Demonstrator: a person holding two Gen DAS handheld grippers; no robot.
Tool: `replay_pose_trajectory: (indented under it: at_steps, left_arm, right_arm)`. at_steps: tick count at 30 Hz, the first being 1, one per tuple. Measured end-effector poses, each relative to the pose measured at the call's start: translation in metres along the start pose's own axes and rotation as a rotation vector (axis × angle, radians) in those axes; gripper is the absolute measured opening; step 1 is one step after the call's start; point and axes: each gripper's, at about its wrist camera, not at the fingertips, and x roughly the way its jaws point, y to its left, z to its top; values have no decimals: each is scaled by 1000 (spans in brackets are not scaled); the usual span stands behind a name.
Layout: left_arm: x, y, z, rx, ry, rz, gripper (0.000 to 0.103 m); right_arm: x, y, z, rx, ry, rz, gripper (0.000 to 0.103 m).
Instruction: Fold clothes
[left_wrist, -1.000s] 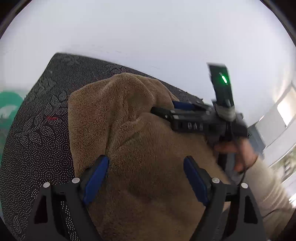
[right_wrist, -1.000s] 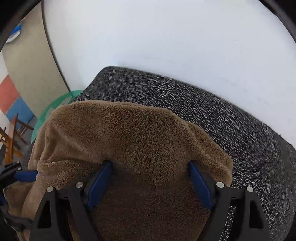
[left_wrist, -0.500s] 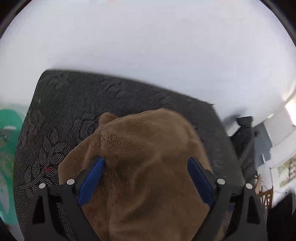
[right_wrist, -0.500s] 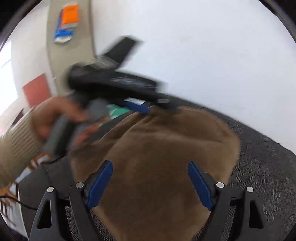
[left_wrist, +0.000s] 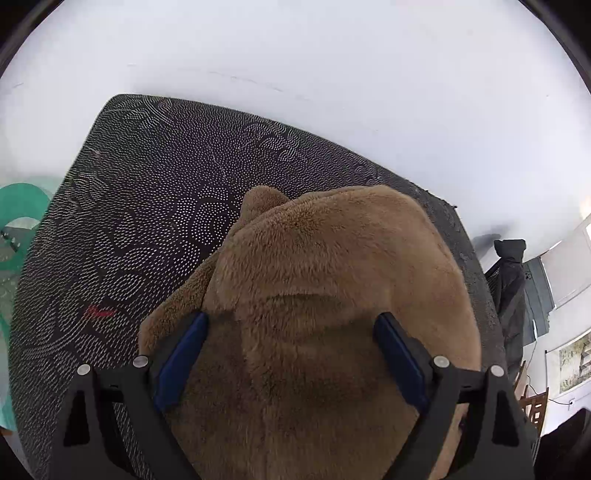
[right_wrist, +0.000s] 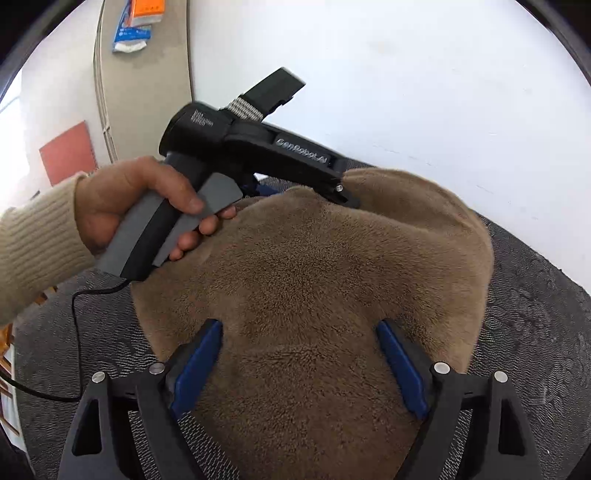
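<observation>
A brown fleece garment (left_wrist: 332, 266) lies bunched in a thick mound on a table under a dark dotted cover (left_wrist: 147, 221). My left gripper (left_wrist: 291, 354) hangs over its near part, blue pads wide apart and open, with the pile bulging between them. My right gripper (right_wrist: 299, 362) is open the same way over the garment (right_wrist: 314, 277). In the right wrist view a hand (right_wrist: 122, 206) in a cream sleeve holds the left tool's grey handle (right_wrist: 177, 225). That tool's front end dips into a crease at the garment's far edge, so its fingertips are hidden there.
The dark cover (right_wrist: 535, 314) shows bare on the right of the garment. A green round object (left_wrist: 22, 206) sits off the table's left. A dark coat (left_wrist: 511, 280) and a wooden chair (left_wrist: 535, 406) stand at the right. A black cable (right_wrist: 74, 332) trails from the handle.
The right tool and its hand have left the left wrist view, which now shows more bare cover. The right wrist view swung left, bringing the left tool and hand into sight.
</observation>
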Motion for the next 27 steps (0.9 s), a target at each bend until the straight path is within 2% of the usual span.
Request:
replay_pose_trajectory:
  at_steps: [4,7,10,15,18,22,26,27]
  left_arm:
    - [-50,0,-25,31,-56,-35,93]
    - [-81,-4,-51,64,-87,-41,94]
    - [-80,-13,-77,86,-67,-31,95]
    - [-81,-17,-95,100,-81,-1,95]
    - [-73,-10,-94,76,-82,4,97]
    - [-57,3,-100,27,-63,6,102]
    - [-44,22,-113,-40,-44,-44,103]
    - [-45,19,-116,-16,-49,-33,103]
  right_arm:
    - [-56,1,-19,-17,-93,-88,87]
    - [-83,-2,-46,-35,-71,-155,87]
    - [-97,-4,-67,-8,-29,-180,87]
    - [-67,21,-63,-13,13,-200,87]
    - [-58,29,-61,-53,42,-312,87]
    - [-46,16,-60,18,67,-456,88]
    - [-65,-1,-71,83,51,-543,99]
    - [-71,-7,-74,99,56,-552,101]
